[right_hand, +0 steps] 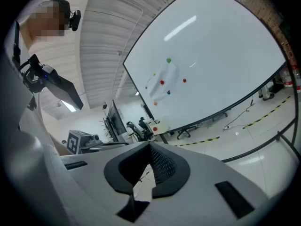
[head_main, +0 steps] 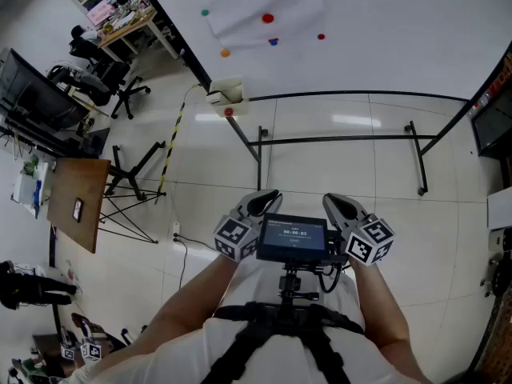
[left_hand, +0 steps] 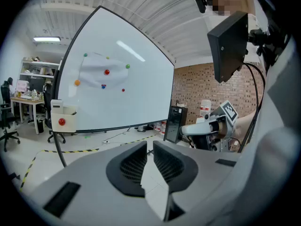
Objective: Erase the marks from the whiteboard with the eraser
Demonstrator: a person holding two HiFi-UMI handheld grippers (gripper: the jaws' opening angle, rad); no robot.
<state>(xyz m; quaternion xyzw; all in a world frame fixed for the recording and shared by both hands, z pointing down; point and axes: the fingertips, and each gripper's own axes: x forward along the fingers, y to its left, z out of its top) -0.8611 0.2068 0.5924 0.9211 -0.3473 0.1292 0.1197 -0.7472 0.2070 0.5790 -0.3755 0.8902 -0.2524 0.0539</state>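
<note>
Not started: your L tongs (head_main: 270, 198) and R tongs (head_main: 333, 202) are both pinched shut and empty, well back from the whiteboard (head_main: 384, 30). Smudged patch (head_main: 264, 14) on it looks unwiped. Can't spot the eraser; maybe in the box (head_main: 226, 94) at the whiteboard's lower corner.

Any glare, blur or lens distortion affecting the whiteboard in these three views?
Head view: sharp, evenly lit, the whiteboard edge bowed by the lens, lamp reflections on the floor. Left gripper view: strong fisheye, dark corners, a lamp streak glaring on the whiteboard. Right gripper view: same curvature, another glare streak high on the whiteboard.
</note>
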